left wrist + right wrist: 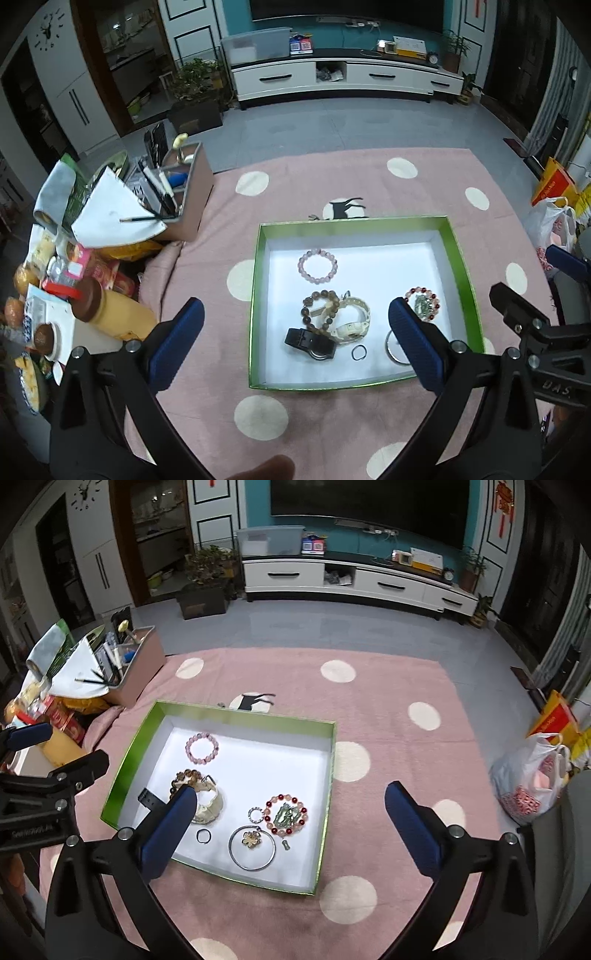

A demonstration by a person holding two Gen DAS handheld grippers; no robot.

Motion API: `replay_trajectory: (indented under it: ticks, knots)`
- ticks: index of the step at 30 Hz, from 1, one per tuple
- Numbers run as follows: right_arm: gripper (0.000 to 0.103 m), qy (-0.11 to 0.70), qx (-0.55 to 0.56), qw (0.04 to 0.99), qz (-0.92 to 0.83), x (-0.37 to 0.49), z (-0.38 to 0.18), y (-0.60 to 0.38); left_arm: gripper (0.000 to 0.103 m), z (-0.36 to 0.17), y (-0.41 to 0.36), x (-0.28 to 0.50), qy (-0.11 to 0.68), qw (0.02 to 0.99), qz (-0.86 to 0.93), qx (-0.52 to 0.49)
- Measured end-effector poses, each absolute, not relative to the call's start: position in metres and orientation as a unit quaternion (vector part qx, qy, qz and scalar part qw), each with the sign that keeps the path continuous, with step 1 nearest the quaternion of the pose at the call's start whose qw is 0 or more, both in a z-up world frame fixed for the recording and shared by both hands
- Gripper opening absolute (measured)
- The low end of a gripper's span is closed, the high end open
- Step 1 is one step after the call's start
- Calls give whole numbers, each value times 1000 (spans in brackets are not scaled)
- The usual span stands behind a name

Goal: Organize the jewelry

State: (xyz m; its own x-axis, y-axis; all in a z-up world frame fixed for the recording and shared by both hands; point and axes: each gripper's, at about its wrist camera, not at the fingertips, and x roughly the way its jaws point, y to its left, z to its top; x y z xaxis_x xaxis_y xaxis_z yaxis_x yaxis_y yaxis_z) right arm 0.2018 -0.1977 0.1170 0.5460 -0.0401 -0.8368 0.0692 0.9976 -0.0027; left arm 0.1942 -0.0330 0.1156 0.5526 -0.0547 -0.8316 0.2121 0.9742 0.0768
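Both jaws stand wide apart, nothing between the pads. Left gripper [295, 325] hangs above the green box [463, 273] on the pink spotted cloth [295, 184]; between its fingers and below them lie the brown bead bracelet [320, 302], cream watch [352, 319], black watch [312, 341] and small ring [358, 352]. Pink bead bracelet [317, 265] sits beyond the fingertips. Red bead bracelet [424, 304] is partly hidden behind its right finger. Right gripper [288, 805] is also above the box, empty; red bracelet and silver bangle [252, 847] lie between its fingers, nearer the left one. Flower charm [252, 838] is inside the bangle. Neither gripper touches any jewelry.
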Motion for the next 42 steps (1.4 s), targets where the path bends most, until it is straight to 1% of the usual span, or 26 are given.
replay_trajectory:
  ticks: [4,10,26,42]
  knots:
    - [102,476,21,878,-44,207,141,-198,101,136,-32,199,463,879,-77,85]
    - [102,476,18,878,-51,218,153,-196,101,141,-28,210,471,876,-63,84]
    - [102,496,13,867,-47,237,129,-185,101,120,-21,226,486,870,-51,74]
    - [102,498,15,865,-54,239,115,-186,101,109,-17,227,493,866,-43,77]
